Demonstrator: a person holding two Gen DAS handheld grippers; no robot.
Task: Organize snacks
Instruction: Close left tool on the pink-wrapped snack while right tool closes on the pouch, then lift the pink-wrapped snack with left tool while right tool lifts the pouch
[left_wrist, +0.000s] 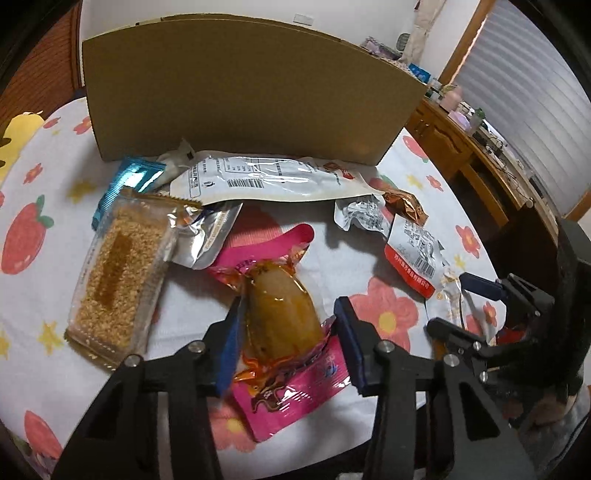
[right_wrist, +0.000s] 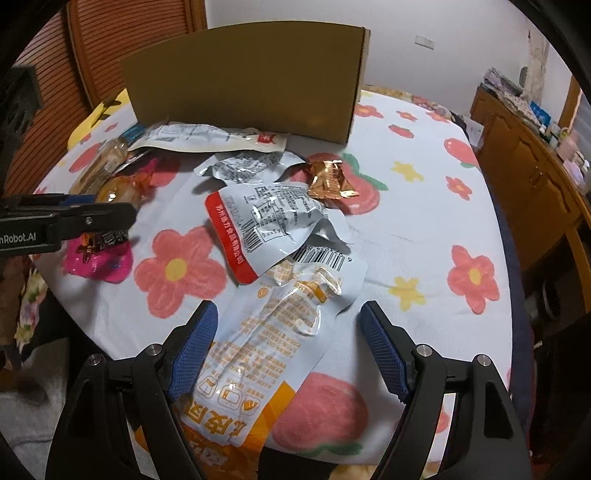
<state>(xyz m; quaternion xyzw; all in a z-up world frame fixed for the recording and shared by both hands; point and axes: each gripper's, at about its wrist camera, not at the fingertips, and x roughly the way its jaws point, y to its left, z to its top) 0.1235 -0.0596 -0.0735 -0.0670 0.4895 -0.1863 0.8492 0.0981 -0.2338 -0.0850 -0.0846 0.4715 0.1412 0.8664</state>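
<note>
Snacks in crinkled foil and plastic wrappers lie scattered over the white bedsheet printed with pink flowers and strawberries (right_wrist: 406, 229), all of them outside the tall brown cardboard box (left_wrist: 236, 92) that stands behind the heap, so by my reading the sorting has barely begun and nearly every packet remains to be put away; whether anything is already inside the box cannot be seen. Nearest the left gripper (left_wrist: 286, 334) is the clear vacuum pouch with a brown glazed piece of food on a pink backing (left_wrist: 284, 321); it sits between the blue-padded fingers, the left pad at the pouch's edge and the right pad standing apart from it, so the jaws are not yet clamped on it. Beside it lie the clear-wrapped sesame-crusted bar (left_wrist: 118, 280), a blue foil packet (left_wrist: 125, 181), a long white pouch with a barcode (left_wrist: 273, 179) and a small copper foil sweet (right_wrist: 330, 181). The right gripper (right_wrist: 286, 347) hovers with its jaws spread wide over the white and orange printed packet (right_wrist: 266, 343), grasping nothing. Above that lies a white packet with a red border (right_wrist: 258, 225), carrying a barcode and Chinese characters too small to read with confidence. Large orange characters mark the near packet, cut off by the frame. In the right wrist view the left gripper's arm bears the partial lettering "nRobot.AI".
</note>
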